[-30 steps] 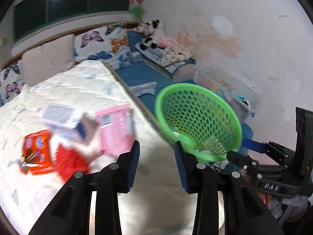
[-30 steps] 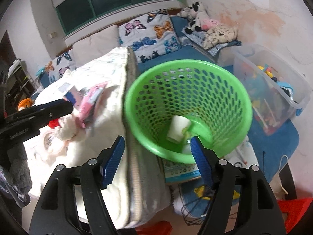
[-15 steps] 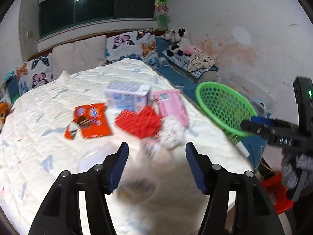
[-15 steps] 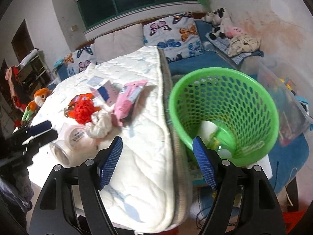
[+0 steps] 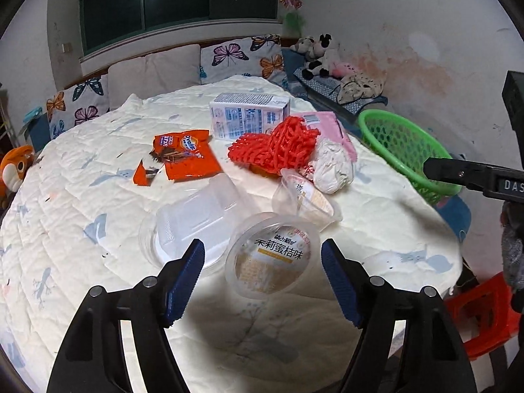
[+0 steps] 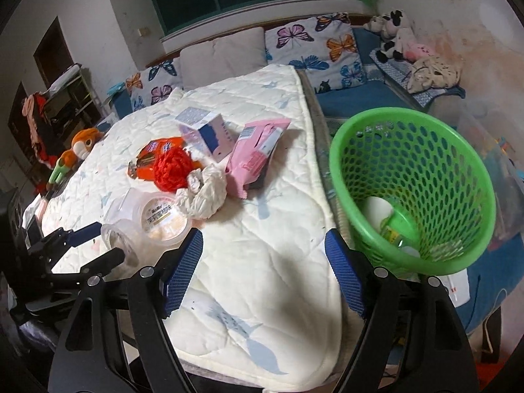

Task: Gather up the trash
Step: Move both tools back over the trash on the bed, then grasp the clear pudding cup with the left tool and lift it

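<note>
Trash lies on a white quilt (image 5: 82,196): a lidded clear cup (image 5: 271,262), a clear tray (image 5: 193,219), a second clear cup (image 5: 304,196), crumpled tissue (image 5: 330,170), red netting (image 5: 278,147), an orange wrapper (image 5: 186,157), a carton (image 5: 249,118) and a pink packet (image 5: 330,127). My left gripper (image 5: 262,258) is opening, its pads on either side of the lidded cup without touching it. My right gripper (image 6: 263,245) is also opening, over bare quilt with nothing between its jaws. The green basket (image 6: 412,190) to its right holds a white cup and scraps.
The bed's right edge (image 6: 314,150) drops beside the basket. Butterfly pillows (image 6: 311,46) and soft toys (image 6: 393,36) line the back. A clear storage box (image 6: 491,137) stands behind the basket, and a red stool (image 5: 478,314) sits low on the right.
The left view swung from the basket to the trash pile, and its jaws widened around the lidded cup. The right gripper drifted left from the basket over the quilt, opening a little.
</note>
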Demonstrator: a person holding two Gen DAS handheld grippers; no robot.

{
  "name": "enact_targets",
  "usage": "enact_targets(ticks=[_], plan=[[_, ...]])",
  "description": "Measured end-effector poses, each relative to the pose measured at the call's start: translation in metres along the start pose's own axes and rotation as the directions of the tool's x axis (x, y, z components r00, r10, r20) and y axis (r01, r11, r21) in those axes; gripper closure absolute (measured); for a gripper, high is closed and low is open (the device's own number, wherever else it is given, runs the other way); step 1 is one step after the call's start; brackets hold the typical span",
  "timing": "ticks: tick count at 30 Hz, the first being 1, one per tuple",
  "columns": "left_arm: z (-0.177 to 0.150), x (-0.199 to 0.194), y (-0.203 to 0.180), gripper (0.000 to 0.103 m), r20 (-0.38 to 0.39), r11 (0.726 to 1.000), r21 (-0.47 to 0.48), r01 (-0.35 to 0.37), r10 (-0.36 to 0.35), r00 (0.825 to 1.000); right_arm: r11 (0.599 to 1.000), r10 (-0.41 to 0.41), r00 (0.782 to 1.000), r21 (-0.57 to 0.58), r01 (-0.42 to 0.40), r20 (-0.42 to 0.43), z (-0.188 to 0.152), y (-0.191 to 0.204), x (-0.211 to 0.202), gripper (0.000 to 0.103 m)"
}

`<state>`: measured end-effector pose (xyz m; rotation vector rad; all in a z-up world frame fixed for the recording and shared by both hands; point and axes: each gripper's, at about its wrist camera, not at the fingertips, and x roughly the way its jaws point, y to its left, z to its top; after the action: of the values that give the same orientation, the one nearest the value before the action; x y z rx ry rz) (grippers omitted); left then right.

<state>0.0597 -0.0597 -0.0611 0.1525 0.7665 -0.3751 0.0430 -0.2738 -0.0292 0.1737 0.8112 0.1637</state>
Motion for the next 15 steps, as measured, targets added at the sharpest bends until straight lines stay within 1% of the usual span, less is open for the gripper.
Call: enact_targets(ticks=[1,7,15], plan=[[-0.001,0.001,0.000,0.029,0.000,1.000,0.000,-0.002,0.002,1.000,1.000,0.002,1.000,-0.002,-0.002,-0.005,0.000,0.001,0.002,0.026],[-0.004,0.008,0.000,0.027,-0.017,1.000,-0.015,0.017,-0.017,1.000,1.000,0.018,1.000,-0.013,-0.018,-0.023,-0.002,0.009,0.008,0.026],[-0.008,0.016,-0.001,0.027,-0.029,1.000,-0.021,0.001,-0.002,1.000,0.999,0.032,0.999,-0.024,-0.033,-0.033,-0.001,0.016,0.013,0.026]])
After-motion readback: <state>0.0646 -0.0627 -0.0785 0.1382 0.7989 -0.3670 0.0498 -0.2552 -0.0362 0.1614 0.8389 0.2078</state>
